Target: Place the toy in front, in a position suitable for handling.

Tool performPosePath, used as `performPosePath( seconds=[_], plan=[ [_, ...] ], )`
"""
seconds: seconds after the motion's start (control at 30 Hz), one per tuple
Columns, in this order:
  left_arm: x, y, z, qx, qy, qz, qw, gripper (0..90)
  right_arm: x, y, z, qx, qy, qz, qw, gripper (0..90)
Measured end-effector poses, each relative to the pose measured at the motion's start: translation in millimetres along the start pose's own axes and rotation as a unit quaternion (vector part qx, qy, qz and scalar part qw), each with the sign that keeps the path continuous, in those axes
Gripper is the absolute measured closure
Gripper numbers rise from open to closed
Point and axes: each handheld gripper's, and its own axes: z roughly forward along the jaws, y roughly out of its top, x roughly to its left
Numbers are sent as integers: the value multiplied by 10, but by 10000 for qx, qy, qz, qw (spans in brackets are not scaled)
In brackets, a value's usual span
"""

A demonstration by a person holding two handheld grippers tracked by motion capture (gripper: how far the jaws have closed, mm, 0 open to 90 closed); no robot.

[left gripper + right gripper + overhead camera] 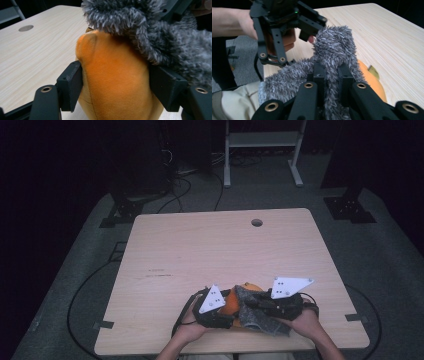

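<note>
An orange plush toy [250,286] lies near the table's front edge, partly under a grey fuzzy cloth [260,320]. My left gripper [229,309] comes in from the left, and in the left gripper view its jaws [117,75] press on both sides of the orange toy [112,100]. The grey cloth [155,37] drapes over the toy's top and right. My right gripper [254,303] comes in from the right. In the right gripper view its jaws [332,72] are shut on a ridge of the grey cloth [334,47], with the orange toy [369,77] showing below it.
The wooden table [200,245] has a round hole [257,222] near its far edge. Behind it on the floor stand a white frame [262,140], dark stands and cables. The person's hand [244,22] holds the left gripper close to the front edge.
</note>
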Motion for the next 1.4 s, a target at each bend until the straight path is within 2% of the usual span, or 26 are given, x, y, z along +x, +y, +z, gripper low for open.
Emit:
performPosePath(
  seconds=[0.2,0.23,0.3,0.33,0.37,0.4,0.47,0.53,0.6,0.63,0.67,0.73,0.77,0.8,0.83,0.87,0.9,0.97,1.0,1.07,1.1,1.17,1.2,1.23,1.4],
  plan=[
    [59,-47,-13,10,35,-94,9999,316,-177,-195,-72,86,-210,331,9992,802],
    [72,-54,-14,11,40,-122,9999,314,-227,-251,-100,105,-248,467,9985,802],
    [69,-53,-14,24,50,-108,9999,314,-235,-262,-107,82,-231,528,9983,802],
    [62,-50,-13,40,80,-69,9999,314,-231,-254,-109,46,-206,535,9983,802],
    [56,-46,-13,44,66,-47,10000,318,-188,-203,-105,-118,-52,532,9985,802],
    [52,-41,-13,62,67,-6,10000,318,-188,-203,-105,-118,-52,532,9985,802],
    [51,-37,-11,82,73,23,9999,322,-117,-127,-77,-289,133,427,9986,802],
    [72,-55,-27,105,78,29,9999,325,-53,-82,-24,-203,93,267,9994,802],
    [105,-93,-52,171,107,65,9998,333,-74,-112,18,-132,28,265,9996,802],
    [121,-115,-67,200,112,28,9997,335,-148,-190,18,-86,-49,446,9990,802],
    [138,-137,-81,203,97,-18,9997,335,-148,-190,18,-86,-49,446,9990,802],
    [168,-155,-109,149,-18,-83,9999,328,-198,-269,7,-65,-119,595,9981,802],
    [177,-147,-116,104,-100,-154,9998,254,-185,-296,11,-93,-107,612,9980,802],
    [189,-128,-118,55,-174,-255,9995,254,-185,-296,11,-93,-107,612,9980,802],
    [212,-74,-118,6,-277,-475,9985,152,-143,-265,26,-68,-170,494,9986,802],
    [212,-74,-118,6,-277,-475,9985,115,-143,-265,26,-68,-170,494,9986,802],
    [214,-54,-111,17,-270,-524,9983,115,-128,-247,39,-103,-127,466,9988,802],
    [193,-58,-90,116,-186,-399,9990,141,-44,-197,100,-156,18,311,9994,801],
    [189,-84,-92,114,-166,-341,9992,141,-44,-197,100,-156,18,311,9994,801],
    [206,-134,-120,95,-133,-245,9996,224,-20,-196,112,-103,-25,203,9997,801],
    [218,-160,-137,149,-52,-196,9997,259,-69,-228,100,-109,-27,370,9993,801],
    [235,-179,-150,207,-20,-191,9996,272,-145,-288,85,-64,-99,516,9986,801],
    [235,-179,-150,207,-20,-191,9996,274,-145,-288,85,-64,-99,516,9986,801],
    [241,-186,-151,199,-24,-182,9996,275,-205,-348,57,-5,-167,669,9976,801],
    [218,-181,-136,200,0,-50,9998,279,-224,-351,13,7,-190,728,9972,802]
  ],
)
